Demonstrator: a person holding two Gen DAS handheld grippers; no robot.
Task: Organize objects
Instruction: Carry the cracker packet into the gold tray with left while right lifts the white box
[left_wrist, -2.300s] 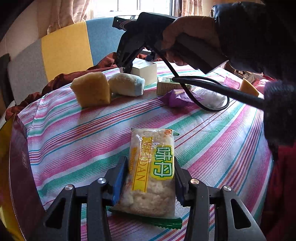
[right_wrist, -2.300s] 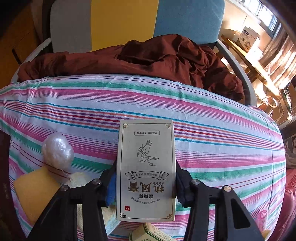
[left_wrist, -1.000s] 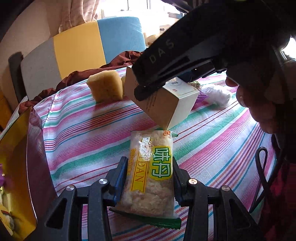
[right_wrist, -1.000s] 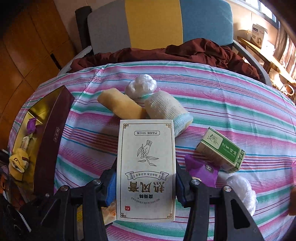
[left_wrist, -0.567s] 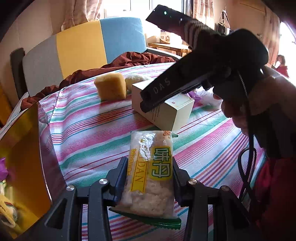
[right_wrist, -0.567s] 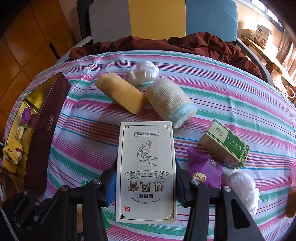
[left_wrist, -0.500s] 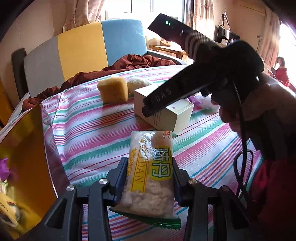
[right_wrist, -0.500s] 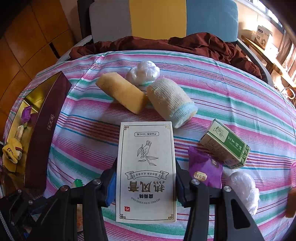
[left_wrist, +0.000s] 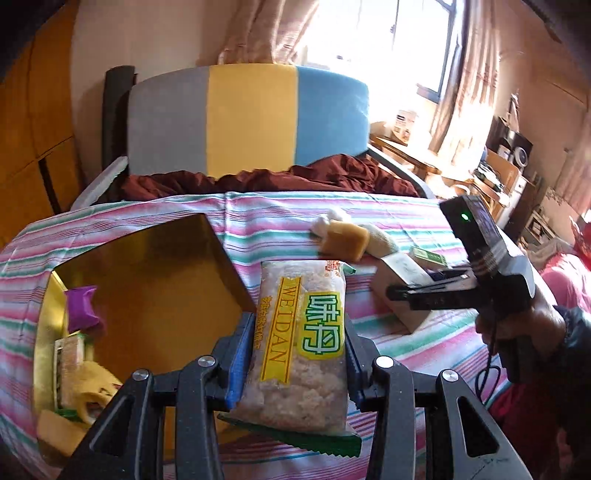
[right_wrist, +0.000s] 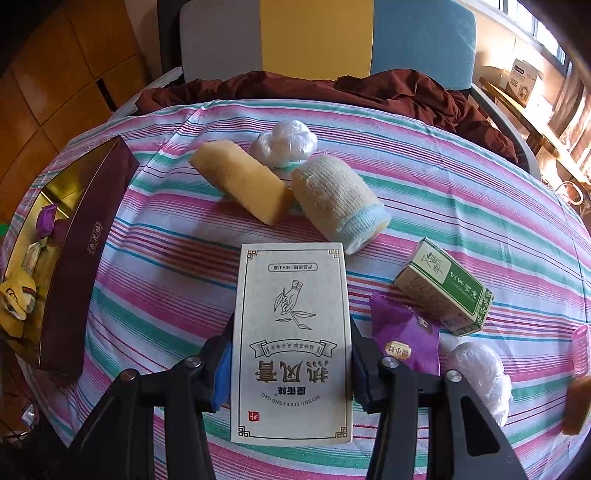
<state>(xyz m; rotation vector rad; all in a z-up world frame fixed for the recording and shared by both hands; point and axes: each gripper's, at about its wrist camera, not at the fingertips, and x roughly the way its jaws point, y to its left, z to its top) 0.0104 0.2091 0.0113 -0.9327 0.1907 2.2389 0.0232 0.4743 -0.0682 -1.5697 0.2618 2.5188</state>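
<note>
The left gripper (left_wrist: 297, 332) pinches a clear plastic snack packet with a yellow label and green lettering (left_wrist: 301, 347) between its two black jaws, the packet standing lengthwise out ahead of the fingers above the pink, green and white striped tablecloth (left_wrist: 280, 218). At about nine o'clock from that packet lies an open gold-lined box with dark maroon sides (left_wrist: 147, 273); a small purple wrapper (left_wrist: 82, 308) and some yellowish wrapped items sit in its near left corner. The right gripper (right_wrist: 291, 350) is clamped on a flat cream-coloured carton printed with a hand-and-sprig drawing and Chinese characters (right_wrist: 291, 332), held above the cloth; in the left wrist view that carton and the black handle with a lit green dot, gripped by a person's hand (left_wrist: 517, 321), show at three o'clock. In the right wrist view, a yellow sponge block (right_wrist: 240, 181) lies at eleven o'clock from the carton, touching a rolled beige cloth with a pale blue end (right_wrist: 340, 203) at one o'clock, with a clear-wrapped white ball (right_wrist: 282, 142) just behind them. At three o'clock sit a small green and white box (right_wrist: 443, 288), a purple foil sachet (right_wrist: 406, 339) and a second clear-wrapped white ball (right_wrist: 480, 373), close together.
</note>
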